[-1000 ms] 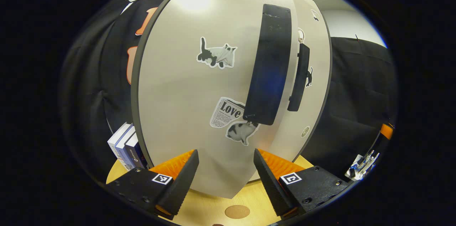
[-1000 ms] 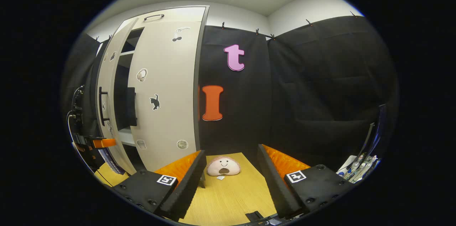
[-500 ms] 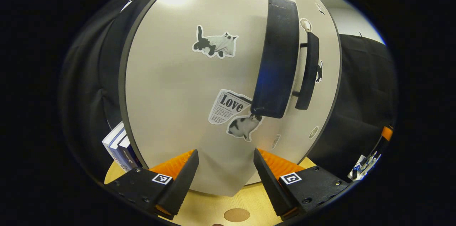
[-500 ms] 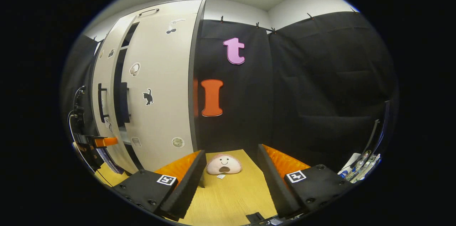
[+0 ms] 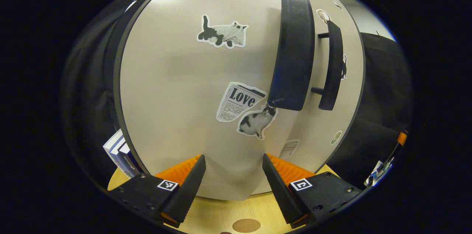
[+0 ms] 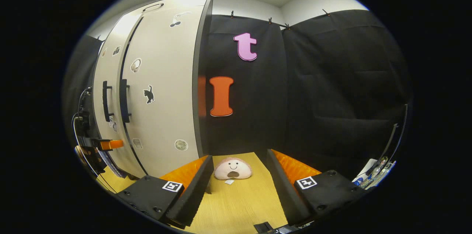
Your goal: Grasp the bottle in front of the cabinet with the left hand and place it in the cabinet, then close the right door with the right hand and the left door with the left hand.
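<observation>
- Left tool [image 5: 232, 175]: fingers spread apart, nothing between them, held low and right up against the face of the left door [image 5: 191, 97]. Contact is hidden behind the fingers and cannot be confirmed. The placement suits a flat push on the panel rather than a pull on a handle.
- The left door's handle [image 5: 293, 53] and the right door's handle [image 5: 332, 68] stand side by side, upright and near each other.
- From the right gripper view, the cabinet [image 6: 147, 90] presents two pale doors meeting at a thin dark seam, with both handles flanking it. Judgement: both doors are shut or very nearly so; whether the left one is fully seated cannot be told.
- Right tool [image 6: 238, 186]: fingers apart, empty, held well away from the cabinet over the bench [image 6: 239, 204], presumably parked since its door looks done.
- Bottle: presumably inside the cabinet behind the doors; hidden, so unconfirmed.
- Other items: books [image 5: 120, 151] stand at the cabinet's left side; a plush toy [image 6: 233, 169] lies on the bench by the booth wall, clear of the door swing.
- Judgement: task is at its last step.
</observation>
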The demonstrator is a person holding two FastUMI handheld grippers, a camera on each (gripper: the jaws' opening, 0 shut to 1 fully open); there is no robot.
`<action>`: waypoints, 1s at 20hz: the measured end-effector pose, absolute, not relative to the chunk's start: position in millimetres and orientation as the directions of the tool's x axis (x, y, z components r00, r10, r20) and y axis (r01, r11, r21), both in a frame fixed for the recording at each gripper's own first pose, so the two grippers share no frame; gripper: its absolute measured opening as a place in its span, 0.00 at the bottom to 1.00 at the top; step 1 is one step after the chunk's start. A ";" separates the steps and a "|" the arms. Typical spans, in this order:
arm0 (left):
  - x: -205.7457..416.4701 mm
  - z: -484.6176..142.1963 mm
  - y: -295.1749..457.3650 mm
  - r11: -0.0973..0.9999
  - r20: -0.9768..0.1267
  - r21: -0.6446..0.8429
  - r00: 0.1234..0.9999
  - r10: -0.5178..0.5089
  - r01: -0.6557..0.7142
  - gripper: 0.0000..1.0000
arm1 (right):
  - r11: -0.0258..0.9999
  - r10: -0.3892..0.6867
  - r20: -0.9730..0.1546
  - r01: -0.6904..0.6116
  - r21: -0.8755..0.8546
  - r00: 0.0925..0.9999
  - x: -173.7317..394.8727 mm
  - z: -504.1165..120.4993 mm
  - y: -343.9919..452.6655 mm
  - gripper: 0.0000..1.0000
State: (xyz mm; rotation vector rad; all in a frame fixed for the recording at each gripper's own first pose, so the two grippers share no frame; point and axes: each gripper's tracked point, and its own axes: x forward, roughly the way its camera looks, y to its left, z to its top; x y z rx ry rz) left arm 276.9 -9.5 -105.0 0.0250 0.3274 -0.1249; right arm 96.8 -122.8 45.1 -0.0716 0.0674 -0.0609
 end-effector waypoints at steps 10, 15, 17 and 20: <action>222.1 -61.0 -10.5 0.993 -0.249 0.070 0.966 -0.076 0.096 0.95 | 0.998 0.014 -0.111 -0.021 -0.063 0.994 122.7 40.3 -123.4 0.96; 193.6 -6.6 -20.6 0.995 -0.172 0.062 0.983 -0.066 0.077 0.95 | 0.998 0.044 -0.111 -0.049 -0.045 0.993 124.6 53.9 -124.0 0.96; 182.2 16.2 -30.1 0.996 -0.132 0.032 0.988 -0.081 0.086 0.95 | 0.997 0.056 -0.106 -0.062 -0.050 0.993 122.9 61.1 -125.4 0.96; 170.2 45.0 -40.3 0.995 -0.094 0.028 0.991 -0.091 0.094 0.95 | 0.996 0.076 -0.087 -0.080 -0.045 0.993 115.1 79.0 -129.2 0.96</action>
